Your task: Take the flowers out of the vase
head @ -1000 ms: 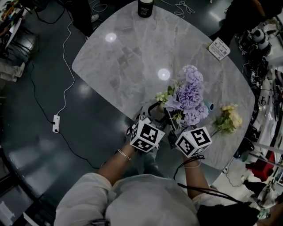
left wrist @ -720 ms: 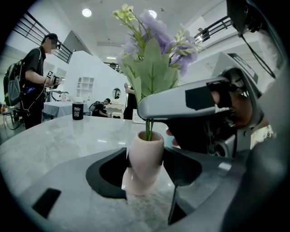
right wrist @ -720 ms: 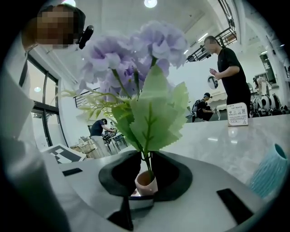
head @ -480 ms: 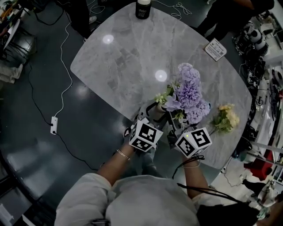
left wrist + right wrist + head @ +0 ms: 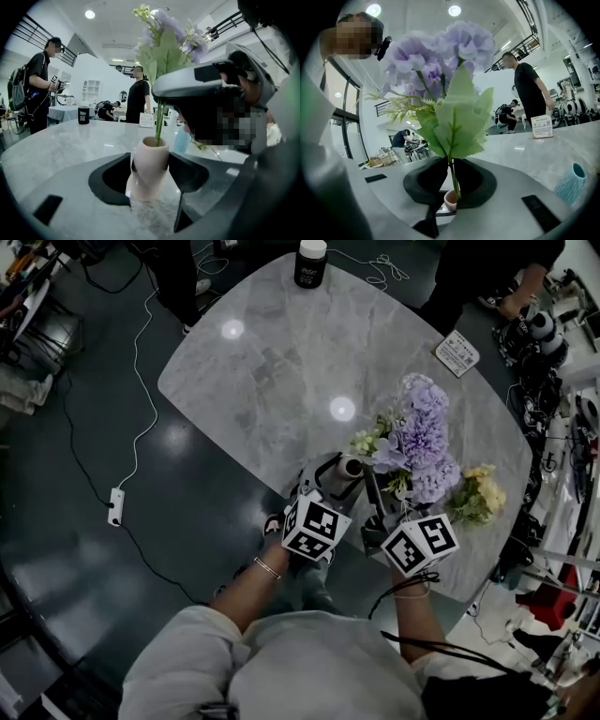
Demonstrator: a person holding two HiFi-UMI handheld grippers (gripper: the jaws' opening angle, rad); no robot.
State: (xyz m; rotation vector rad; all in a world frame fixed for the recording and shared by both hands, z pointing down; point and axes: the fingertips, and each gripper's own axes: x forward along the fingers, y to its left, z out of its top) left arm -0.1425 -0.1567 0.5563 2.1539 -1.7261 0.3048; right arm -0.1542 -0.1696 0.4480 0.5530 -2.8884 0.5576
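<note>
Two-handed, with right hand-held gripper (image 5: 451,182) just narrowed onto the stem (image 5: 451,169) of the purple flowers (image 5: 440,51) and raised a little above the pink vase (image 5: 149,159), itself clamped on the bench (image 5: 262,371) by left hand-held gripper (image 5: 326,476); stem end not yet out.

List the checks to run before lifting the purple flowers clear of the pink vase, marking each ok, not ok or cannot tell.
1. The left gripper clamps the pink vase, upright on the table: ok.
2. The right gripper, whose fingers have just been closing, pinches the stem of the purple flowers above the vase mouth: ok.
3. Stem end out of the vase: not ok, it sits in the mouth.
4. Bare tabletop beside the yellow flowers for laying them down: ok.
5. The teal vase clear of the path: cannot tell.
</note>
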